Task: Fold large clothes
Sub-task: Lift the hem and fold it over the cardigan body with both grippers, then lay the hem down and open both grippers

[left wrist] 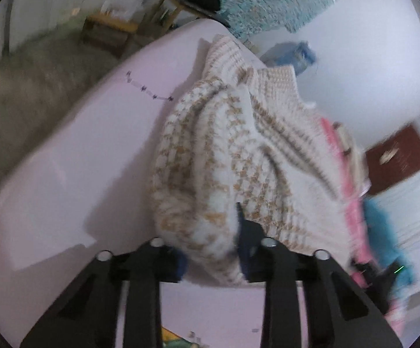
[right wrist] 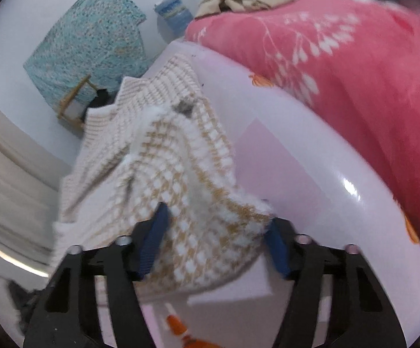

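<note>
So far little folding shows: the knitted sweater [left wrist: 224, 156] is held up in a bunched, sagging drape over the pale pink bench [left wrist: 73, 156], with creases running through it and no flat, squared panel anywhere in view. My reading is that this is an early or middle stage — a lift to carry or spread the garment — and the laying flat, the folds and the smoothing are all left to do.

The left gripper [left wrist: 210, 249] has a thick wad of the houndstooth knit clenched between its fingers. The right gripper [right wrist: 215, 237] grasps a neighbouring edge of the same knit, its blue pads spread around the bundle.

From the two grips the sweater's long axis runs away from both cameras, down to a ribbed striped band [right wrist: 152, 87] at the far end, which seems to rest on the bench near its far edge. A pink floral blanket [right wrist: 340, 58] lies beside the bench.
</note>
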### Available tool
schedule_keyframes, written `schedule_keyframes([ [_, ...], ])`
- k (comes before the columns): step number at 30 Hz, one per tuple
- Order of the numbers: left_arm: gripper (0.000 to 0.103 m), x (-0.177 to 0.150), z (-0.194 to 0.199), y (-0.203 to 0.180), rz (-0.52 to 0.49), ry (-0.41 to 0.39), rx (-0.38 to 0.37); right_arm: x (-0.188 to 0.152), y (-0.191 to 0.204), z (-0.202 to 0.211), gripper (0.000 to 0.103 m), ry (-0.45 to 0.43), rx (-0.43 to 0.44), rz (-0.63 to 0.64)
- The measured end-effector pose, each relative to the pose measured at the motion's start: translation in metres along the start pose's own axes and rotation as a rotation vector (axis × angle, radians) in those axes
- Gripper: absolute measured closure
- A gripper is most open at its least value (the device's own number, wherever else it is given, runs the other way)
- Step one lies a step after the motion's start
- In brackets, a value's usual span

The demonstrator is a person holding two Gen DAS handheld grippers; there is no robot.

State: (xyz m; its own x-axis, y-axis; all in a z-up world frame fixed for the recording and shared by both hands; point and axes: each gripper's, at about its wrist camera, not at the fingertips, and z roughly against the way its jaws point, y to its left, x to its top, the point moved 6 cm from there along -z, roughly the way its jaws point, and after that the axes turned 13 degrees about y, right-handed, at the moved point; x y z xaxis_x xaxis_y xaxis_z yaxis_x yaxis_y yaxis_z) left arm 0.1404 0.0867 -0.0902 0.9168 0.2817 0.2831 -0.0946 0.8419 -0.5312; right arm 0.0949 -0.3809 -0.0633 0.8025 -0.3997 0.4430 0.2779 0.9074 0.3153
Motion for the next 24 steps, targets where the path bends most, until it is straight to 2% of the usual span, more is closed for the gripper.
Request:
schedule_keyframes([
  [2, 0.091, 0.0, 0.003, -0.01, -0.081, -0.027, 0.089, 0.002, 0.008, 0.004, 0.083, -0.002, -0.055, 0.055],
  [3, 0.093, 0.0, 0.013, -0.021, -0.143, -0.07, 0.138, 0.003, 0.012, 0.011, 0.084, -0.018, -0.073, 0.08],
  [5, 0.094, 0.001, 0.028, -0.033, -0.205, -0.128, 0.167, 0.007, 0.021, 0.034, 0.087, -0.068, -0.09, 0.119],
  [8, 0.095, -0.003, 0.062, -0.048, -0.263, -0.19, 0.146, 0.01, 0.026, 0.065, 0.091, -0.111, -0.066, 0.134],
  [13, 0.095, -0.018, 0.106, -0.064, -0.368, -0.216, 0.136, -0.003, 0.027, 0.12, 0.092, -0.176, -0.043, 0.175],
  [15, 0.094, -0.026, 0.113, -0.059, -0.374, -0.179, 0.127, -0.015, 0.019, 0.128, 0.092, -0.153, -0.024, 0.171],
  [18, 0.093, -0.045, 0.108, -0.03, -0.316, -0.073, 0.102, -0.038, 0.001, 0.114, 0.089, -0.051, 0.01, 0.141],
  [22, 0.081, -0.07, 0.077, 0.023, -0.145, 0.118, 0.07, -0.067, -0.038, 0.07, 0.071, 0.129, -0.034, 0.065],
  [23, 0.076, -0.071, 0.075, 0.035, -0.098, 0.141, 0.063, -0.07, -0.047, 0.066, 0.058, 0.151, -0.062, 0.049],
  [24, 0.072, -0.07, 0.078, 0.043, -0.054, 0.145, 0.04, -0.071, -0.06, 0.07, 0.052, 0.15, -0.117, 0.031],
])
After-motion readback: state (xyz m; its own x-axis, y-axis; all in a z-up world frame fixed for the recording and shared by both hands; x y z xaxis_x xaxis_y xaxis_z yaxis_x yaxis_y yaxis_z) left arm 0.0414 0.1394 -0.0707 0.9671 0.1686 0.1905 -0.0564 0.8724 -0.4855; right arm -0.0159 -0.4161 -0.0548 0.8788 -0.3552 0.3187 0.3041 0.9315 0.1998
